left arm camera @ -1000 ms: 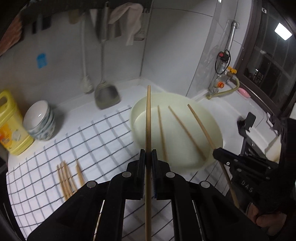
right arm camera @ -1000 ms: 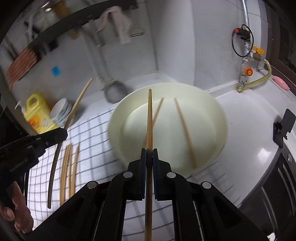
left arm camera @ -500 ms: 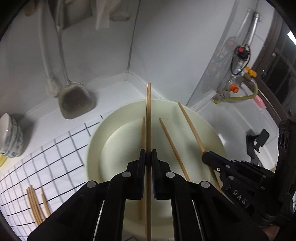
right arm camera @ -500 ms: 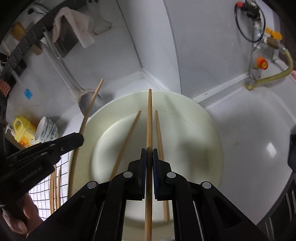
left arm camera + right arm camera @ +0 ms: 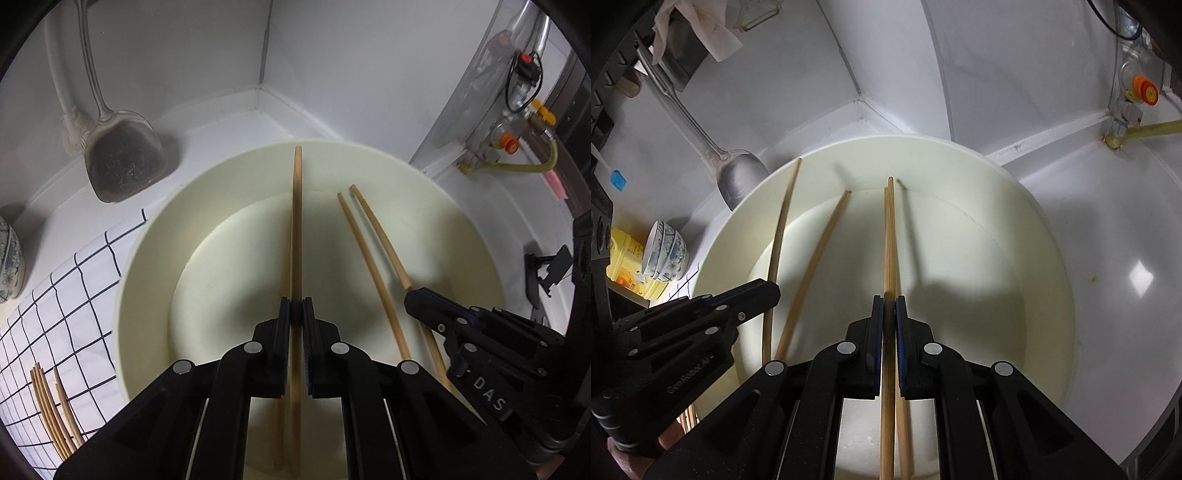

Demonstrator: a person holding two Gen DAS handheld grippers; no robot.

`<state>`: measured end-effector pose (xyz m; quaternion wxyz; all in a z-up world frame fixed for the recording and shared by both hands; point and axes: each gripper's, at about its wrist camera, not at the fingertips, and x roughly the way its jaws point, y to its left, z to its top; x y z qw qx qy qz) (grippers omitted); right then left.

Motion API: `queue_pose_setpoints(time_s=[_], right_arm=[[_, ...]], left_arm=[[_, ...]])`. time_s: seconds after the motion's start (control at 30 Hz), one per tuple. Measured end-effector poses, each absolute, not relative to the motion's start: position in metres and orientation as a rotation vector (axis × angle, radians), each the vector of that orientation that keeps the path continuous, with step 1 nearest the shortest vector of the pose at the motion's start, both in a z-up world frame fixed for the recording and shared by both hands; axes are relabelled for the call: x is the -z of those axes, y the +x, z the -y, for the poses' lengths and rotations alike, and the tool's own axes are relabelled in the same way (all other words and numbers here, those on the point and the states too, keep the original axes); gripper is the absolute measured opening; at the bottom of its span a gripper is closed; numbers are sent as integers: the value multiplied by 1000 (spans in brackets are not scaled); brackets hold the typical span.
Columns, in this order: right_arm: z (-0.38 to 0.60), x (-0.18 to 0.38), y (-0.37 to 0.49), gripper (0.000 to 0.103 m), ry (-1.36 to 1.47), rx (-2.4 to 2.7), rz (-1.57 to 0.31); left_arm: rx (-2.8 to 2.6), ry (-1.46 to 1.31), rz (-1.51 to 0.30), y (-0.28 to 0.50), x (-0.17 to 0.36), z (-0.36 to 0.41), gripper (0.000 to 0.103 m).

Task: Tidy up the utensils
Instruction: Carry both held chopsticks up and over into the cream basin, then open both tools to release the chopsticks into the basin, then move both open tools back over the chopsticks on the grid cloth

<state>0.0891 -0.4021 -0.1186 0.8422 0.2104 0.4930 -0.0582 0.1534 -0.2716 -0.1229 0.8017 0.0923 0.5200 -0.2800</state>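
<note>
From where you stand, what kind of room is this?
Most likely a home kitchen counter: a metal spatula hangs on the white wall, patterned bowls sit stacked, and chopsticks lie in a cream basin.

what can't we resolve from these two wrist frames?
- Left wrist: the held chopstick hides much of a loose one under it in the basin.
- Left wrist: chopsticks on the checked cloth are too bunched to count.
- Right wrist: the left tool hides its chopstick's grip.

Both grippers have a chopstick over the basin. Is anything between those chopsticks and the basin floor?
Yes. Two loose chopsticks lie in the cream basin. One loose chopstick lies just beneath the left gripper and its held chopstick. The other loose chopstick lies beneath the right gripper. Nothing else shows.
</note>
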Motion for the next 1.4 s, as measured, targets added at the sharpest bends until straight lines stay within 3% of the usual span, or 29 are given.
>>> queue_pose_setpoints(time_s=[0.17, 0.23, 0.3, 0.37, 0.53, 0.77, 1.03, 1.4], right_arm=[[406, 125, 90, 6, 447, 123, -1053], [407, 126, 90, 6, 443, 127, -1055], [408, 126, 90, 6, 441, 128, -1055], [409, 124, 89, 13, 443, 130, -1044], [409, 118, 84, 19, 432, 147, -1025], [401, 108, 74, 29, 424, 157, -1014], [373, 89, 51, 45, 416, 167, -977], [309, 67, 24, 55, 370, 150, -955]], left_arm=[[574, 225, -1131, 158, 132, 278, 8], [563, 231, -1126, 158, 131, 279, 18], [548, 228, -1111, 158, 128, 277, 49], [541, 218, -1084, 156, 122, 274, 57], [521, 214, -1051, 156, 108, 263, 62], [493, 210, -1017, 148, 89, 242, 80], [453, 217, -985, 134, 67, 203, 87], [378, 160, -974, 110, 48, 116, 95]])
